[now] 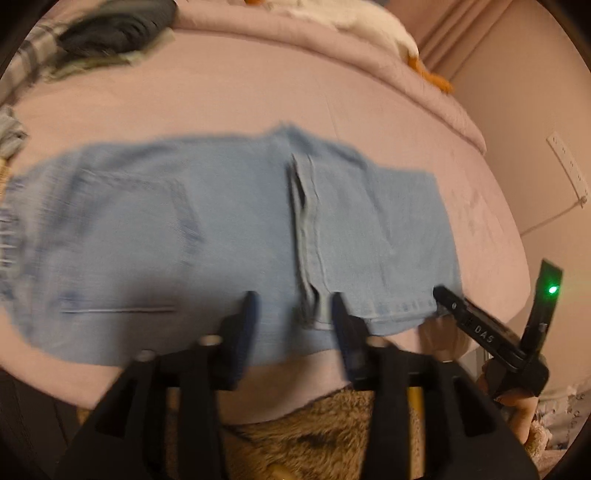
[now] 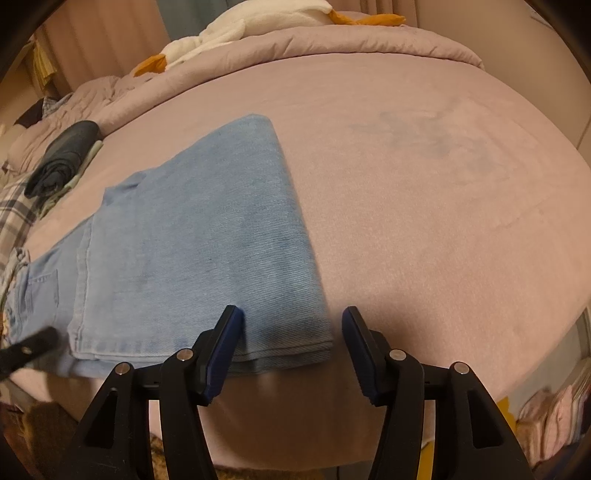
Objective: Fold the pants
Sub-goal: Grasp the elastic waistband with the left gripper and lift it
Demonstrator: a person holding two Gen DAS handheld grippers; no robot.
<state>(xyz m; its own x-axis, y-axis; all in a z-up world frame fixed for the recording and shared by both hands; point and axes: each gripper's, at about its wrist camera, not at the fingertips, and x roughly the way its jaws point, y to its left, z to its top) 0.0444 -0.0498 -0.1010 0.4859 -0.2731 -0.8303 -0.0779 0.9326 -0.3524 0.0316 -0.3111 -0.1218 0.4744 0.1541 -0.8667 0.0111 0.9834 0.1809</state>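
Light blue denim pants [image 1: 207, 236] lie flat on the pink bed, the legs folded back over the upper part. The leg hems [image 1: 306, 229] end near the middle. In the right wrist view the pants [image 2: 199, 251] show their folded edge at the right. My left gripper [image 1: 293, 306] is open and empty, just above the pants' near edge. My right gripper [image 2: 291, 325] is open and empty at the near right corner of the fold. It also shows in the left wrist view [image 1: 443, 295], at the pants' right corner.
A pile of dark and plaid clothes [image 1: 110, 33] lies at the bed's far left, also seen in the right wrist view [image 2: 62, 158]. A white and orange plush toy [image 2: 258, 26] lies on the rolled duvet [image 2: 369, 44]. A brown furry rug [image 1: 314, 443] is below the bed's edge.
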